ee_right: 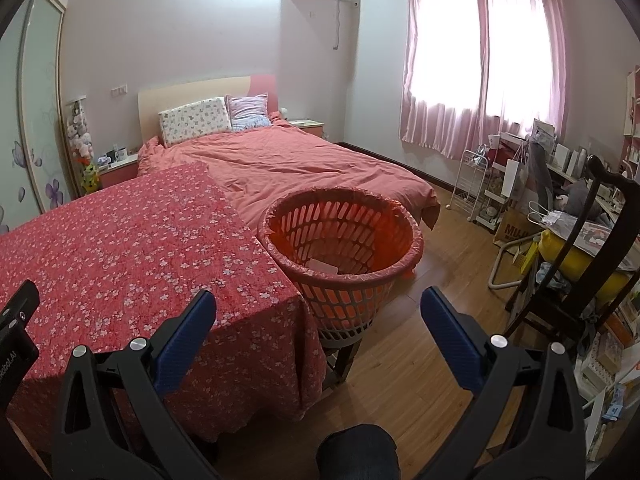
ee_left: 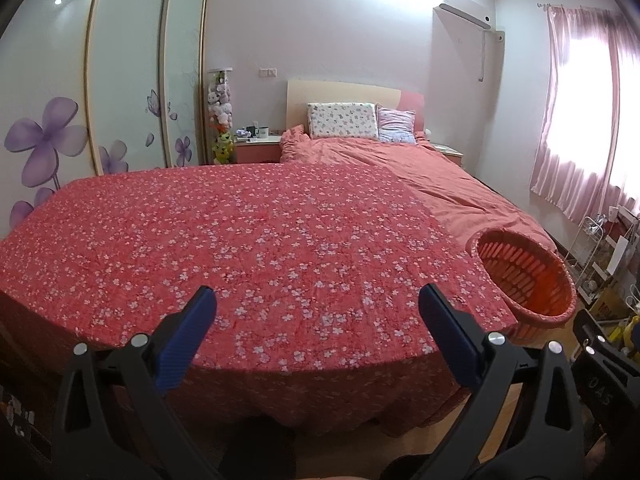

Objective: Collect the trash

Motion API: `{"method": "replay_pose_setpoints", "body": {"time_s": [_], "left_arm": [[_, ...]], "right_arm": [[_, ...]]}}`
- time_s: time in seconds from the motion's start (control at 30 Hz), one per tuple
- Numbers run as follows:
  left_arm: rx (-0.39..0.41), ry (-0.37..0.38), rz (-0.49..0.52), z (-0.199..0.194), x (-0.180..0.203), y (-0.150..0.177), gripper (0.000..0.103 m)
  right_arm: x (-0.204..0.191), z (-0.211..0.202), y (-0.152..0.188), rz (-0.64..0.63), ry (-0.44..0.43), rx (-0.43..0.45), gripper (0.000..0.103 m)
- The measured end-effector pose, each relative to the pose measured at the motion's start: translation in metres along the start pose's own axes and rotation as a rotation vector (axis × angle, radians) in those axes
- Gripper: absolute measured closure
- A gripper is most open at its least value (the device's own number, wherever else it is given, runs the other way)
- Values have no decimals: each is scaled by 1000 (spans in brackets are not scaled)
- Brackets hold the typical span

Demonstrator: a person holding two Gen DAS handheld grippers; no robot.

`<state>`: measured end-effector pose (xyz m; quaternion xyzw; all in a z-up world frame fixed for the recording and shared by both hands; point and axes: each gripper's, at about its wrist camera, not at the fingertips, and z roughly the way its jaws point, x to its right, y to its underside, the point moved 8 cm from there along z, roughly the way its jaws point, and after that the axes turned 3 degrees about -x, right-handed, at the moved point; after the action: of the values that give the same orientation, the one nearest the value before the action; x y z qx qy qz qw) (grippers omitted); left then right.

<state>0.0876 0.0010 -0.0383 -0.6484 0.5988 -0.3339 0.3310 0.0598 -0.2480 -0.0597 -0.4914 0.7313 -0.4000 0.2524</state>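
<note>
An orange slotted basket lined with a thin bag stands on a stool right of the table; a pale flat piece lies at its bottom. It also shows in the left wrist view at the right. My left gripper is open and empty above the near edge of a table under a red flowered cloth. My right gripper is open and empty, held in front of the basket, over the table's right corner. No loose trash shows on the cloth.
A bed with a pink duvet lies behind the table. A dark wooden chair and cluttered shelves stand at the right on the wooden floor. A wardrobe with flower doors is on the left.
</note>
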Motion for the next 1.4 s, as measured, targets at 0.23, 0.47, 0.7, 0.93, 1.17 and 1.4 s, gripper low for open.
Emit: {"method": "replay_pose_setpoints", "body": {"time_s": [0.23,0.47,0.7,0.93,1.17,1.4], "left_arm": [[0,6,8,-2,3,-1,4],[3,9,12,-3,4,-1,4],[2,10,13,-4,5,0,4],[1,11,15,-4,5,0,4],[1,10,15,-4,5,0,4],[0,11,16,-4,6,1,4]], "right_arm": [[0,0,0,2,1,1,2],[0,0,0,4,0,3,2],[1,0,0,4,0,2,2],[1,0,0,5,0,2,2],[2,0,0,5,-1,3,2],[2,0,0,7,0,2,2]]}}
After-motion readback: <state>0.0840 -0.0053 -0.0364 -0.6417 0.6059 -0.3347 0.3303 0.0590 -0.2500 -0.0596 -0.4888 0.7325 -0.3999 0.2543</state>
